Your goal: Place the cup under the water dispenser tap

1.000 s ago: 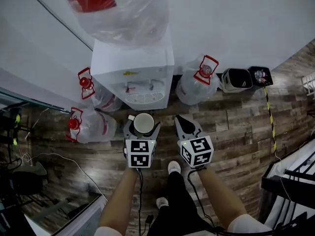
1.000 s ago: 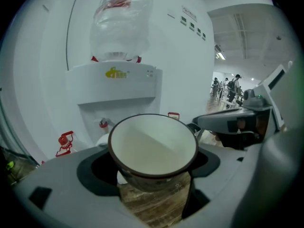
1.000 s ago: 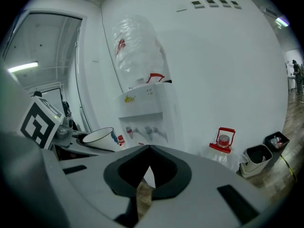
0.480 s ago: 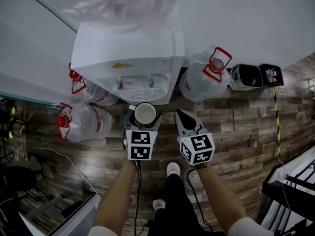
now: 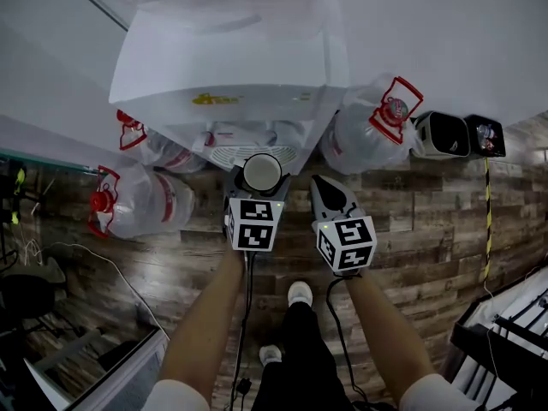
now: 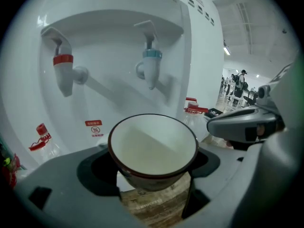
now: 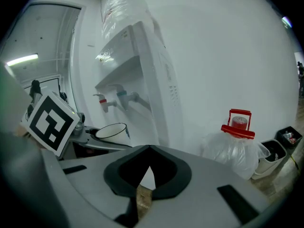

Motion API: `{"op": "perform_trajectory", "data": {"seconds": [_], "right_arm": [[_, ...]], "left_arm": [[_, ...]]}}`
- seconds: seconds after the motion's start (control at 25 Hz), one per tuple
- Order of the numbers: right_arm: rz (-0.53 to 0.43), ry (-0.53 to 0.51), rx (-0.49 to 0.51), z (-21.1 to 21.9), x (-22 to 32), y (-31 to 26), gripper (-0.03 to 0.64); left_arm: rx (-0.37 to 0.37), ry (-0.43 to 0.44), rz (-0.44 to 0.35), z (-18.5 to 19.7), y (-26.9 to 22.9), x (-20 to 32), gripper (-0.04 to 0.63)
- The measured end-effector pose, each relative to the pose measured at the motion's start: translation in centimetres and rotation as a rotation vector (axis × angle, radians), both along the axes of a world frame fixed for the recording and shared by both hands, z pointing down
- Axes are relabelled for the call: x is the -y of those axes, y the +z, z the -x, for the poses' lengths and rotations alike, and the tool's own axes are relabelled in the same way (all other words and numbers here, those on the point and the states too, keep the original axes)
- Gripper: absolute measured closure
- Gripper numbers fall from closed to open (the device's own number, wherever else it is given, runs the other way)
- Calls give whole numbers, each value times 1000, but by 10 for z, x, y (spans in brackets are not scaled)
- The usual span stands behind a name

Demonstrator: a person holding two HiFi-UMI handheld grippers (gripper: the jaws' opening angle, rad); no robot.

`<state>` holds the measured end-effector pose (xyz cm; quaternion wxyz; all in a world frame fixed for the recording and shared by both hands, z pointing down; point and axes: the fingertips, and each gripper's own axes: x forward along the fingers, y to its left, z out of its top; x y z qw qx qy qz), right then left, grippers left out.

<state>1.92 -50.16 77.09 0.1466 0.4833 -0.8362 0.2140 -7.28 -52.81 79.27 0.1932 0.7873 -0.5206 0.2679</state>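
Office-like hall: water dispenser [image 5: 227,75], spare water jugs [image 5: 364,135], wood-plank floor [image 5: 428,229].

A white cup [image 6: 152,146] with a dark red rim is held upright and empty between the jaws of the left gripper [image 6: 153,175]. It is seen before the white water dispenser [image 6: 199,56], lower than the red tap [image 6: 63,72] and blue tap [image 6: 151,68], touching neither.

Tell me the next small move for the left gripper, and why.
Probably ease the left gripper forward a little. It grips the cup, which lines up sideways with the blue tap but looks lower and short of it, not yet beneath the spout.
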Motion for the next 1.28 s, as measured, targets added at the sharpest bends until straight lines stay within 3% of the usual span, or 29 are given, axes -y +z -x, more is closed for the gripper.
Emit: {"op": "perform_trajectory", "data": {"seconds": [0.76, 1.28], "right_arm": [[24, -53, -15, 13, 0, 30, 597], [47, -50, -14, 6, 0, 40, 597]], "left_arm": [[-4, -22, 44, -8, 46, 41, 158], [-9, -64, -83, -9, 44, 54, 160]]}}
